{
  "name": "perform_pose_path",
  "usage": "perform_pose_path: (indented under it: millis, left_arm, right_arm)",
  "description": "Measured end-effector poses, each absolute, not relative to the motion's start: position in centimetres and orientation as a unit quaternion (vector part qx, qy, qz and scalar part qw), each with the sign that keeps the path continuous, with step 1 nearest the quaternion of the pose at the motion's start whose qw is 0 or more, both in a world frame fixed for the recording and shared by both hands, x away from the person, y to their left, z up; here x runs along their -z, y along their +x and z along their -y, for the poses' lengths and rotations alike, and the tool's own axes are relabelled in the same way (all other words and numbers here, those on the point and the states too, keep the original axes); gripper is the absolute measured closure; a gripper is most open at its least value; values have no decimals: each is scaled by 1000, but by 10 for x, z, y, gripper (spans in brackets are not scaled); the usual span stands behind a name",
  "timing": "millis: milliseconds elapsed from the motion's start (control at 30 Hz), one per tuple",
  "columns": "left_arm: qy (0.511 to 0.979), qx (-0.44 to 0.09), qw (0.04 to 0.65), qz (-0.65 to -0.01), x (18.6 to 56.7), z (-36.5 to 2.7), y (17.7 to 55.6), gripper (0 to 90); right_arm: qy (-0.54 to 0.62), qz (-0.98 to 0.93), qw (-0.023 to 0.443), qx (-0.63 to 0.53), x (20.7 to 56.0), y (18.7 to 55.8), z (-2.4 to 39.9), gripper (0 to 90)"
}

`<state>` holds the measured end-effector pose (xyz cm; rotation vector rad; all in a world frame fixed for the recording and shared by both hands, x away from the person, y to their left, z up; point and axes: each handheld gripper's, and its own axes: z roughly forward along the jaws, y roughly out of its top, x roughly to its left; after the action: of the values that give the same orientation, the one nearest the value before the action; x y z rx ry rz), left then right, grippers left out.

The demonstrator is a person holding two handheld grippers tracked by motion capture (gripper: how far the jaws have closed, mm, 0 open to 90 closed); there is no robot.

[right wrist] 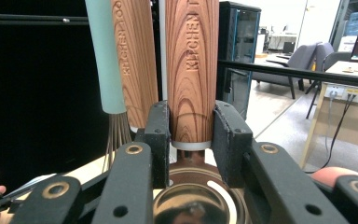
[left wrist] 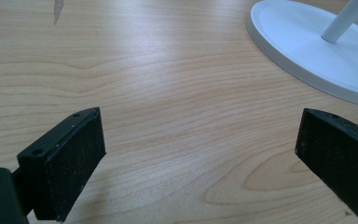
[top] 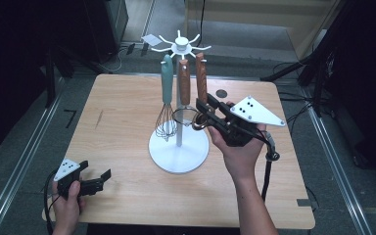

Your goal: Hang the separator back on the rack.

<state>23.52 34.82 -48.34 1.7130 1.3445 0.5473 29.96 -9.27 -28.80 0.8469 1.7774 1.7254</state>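
A white utensil stand (top: 178, 147) rises at the table's middle, with hooks at its top (top: 181, 46). From it hang a teal-handled whisk (top: 166, 98) and two wood-handled utensils (top: 184, 81), (top: 201, 78). My right gripper (top: 203, 110) is shut on the lower end of the right-hand wooden handle (right wrist: 192, 70). In the right gripper view its jaws (right wrist: 192, 135) press both sides of the handle above a shiny copper-toned bowl (right wrist: 191, 200). The teal handle (right wrist: 105, 56) hangs to the left there. My left gripper (top: 103, 178) rests low at the table's front left, open (left wrist: 200, 154) over bare wood.
A small dark round mark (top: 221, 93) sits on the wooden table (top: 127, 107) behind the right gripper. The stand's base (left wrist: 317, 51) lies ahead and right of the left gripper. Dark racks and a tripod leg (top: 293, 68) flank the table. A white sheet (top: 151, 40) lies on the floor behind.
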Motion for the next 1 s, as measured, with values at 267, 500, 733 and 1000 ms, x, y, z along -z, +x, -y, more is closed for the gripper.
perform_pose_path:
  millis: [267,500,733,1000]
  left_arm:
    - [686,-221,435,-540,483,-349,235,17]
    - [687,-221,433,-540,483,-348,235,17]
    - [686,-221,435,-540,483,-349,235,17]
    - [688,-220,434,-539,483,-349,235,17]
  right_arm:
    - [308,-656,260,-637,298,297,96,476]
    - [335,-656,280,-615,318,295,107,273]
    - [347,-664,276,-602,343,287,120,217]
    - [366,-662,260,-599,376,278,143,177]
